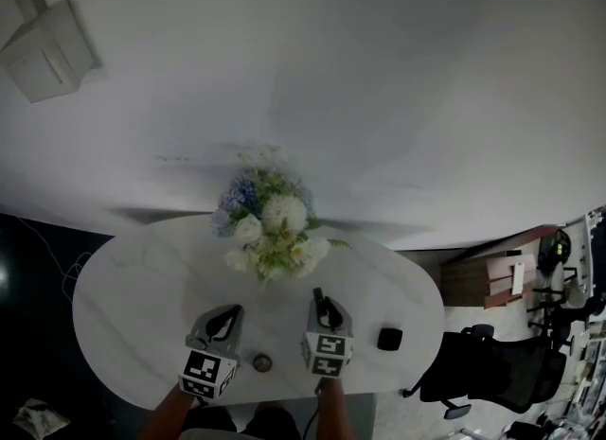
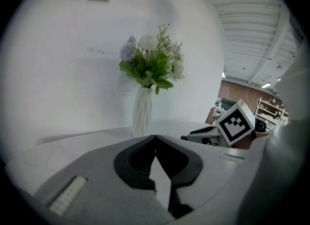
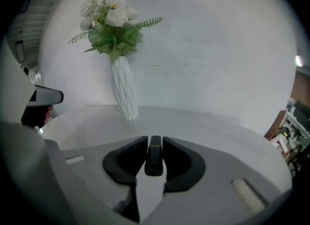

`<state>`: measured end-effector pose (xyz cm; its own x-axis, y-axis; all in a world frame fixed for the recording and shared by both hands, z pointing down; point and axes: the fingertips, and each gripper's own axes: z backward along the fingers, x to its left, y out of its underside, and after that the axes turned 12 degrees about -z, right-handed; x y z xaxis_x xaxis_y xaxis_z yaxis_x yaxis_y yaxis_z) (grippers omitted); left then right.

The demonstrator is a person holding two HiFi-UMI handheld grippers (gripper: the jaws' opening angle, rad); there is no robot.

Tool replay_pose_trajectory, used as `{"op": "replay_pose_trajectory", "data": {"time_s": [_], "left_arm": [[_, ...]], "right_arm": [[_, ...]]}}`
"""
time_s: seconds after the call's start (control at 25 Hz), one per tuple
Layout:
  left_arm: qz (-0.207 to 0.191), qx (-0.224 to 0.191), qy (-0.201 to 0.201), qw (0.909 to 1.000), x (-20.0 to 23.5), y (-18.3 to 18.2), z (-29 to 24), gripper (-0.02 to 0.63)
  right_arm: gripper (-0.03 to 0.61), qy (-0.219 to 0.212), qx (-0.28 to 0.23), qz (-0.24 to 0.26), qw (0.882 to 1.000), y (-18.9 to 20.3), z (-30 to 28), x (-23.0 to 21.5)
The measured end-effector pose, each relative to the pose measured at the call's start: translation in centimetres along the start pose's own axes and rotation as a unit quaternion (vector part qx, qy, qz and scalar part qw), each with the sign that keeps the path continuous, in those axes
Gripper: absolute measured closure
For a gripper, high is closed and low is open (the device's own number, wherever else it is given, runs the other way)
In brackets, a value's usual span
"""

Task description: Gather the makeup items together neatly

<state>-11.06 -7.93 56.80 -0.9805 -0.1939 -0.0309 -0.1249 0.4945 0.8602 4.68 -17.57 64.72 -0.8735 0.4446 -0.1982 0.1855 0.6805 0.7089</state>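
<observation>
On the white oval table (image 1: 123,306), my right gripper (image 1: 320,298) is shut on a slim black makeup tube (image 3: 154,157), which stands upright between its pads (image 3: 172,158) in the right gripper view. A small round grey compact (image 1: 262,363) lies near the front edge between the two grippers. A black square case (image 1: 389,339) lies to the right of the right gripper. My left gripper (image 1: 228,314) is lifted over the table at front left. Its jaws meet at the tips (image 2: 155,137) with nothing between them.
A white ribbed vase of white, blue and green flowers (image 1: 269,224) stands at the middle back of the table, ahead of both grippers. A black office chair (image 1: 483,364) and a wooden cabinet (image 1: 490,279) stand off the table's right end.
</observation>
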Motion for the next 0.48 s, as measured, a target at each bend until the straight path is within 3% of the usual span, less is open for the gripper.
{"op": "replay_pose_trajectory", "data": {"time_s": [0.48], "left_arm": [[-0.025,-0.045,0.023,0.9984,0.0,-1.3,6.2,0.603]], "right_arm": [[0.479,0.024,-0.046,-0.03,0.998,0.3,7.0,3.1]]}}
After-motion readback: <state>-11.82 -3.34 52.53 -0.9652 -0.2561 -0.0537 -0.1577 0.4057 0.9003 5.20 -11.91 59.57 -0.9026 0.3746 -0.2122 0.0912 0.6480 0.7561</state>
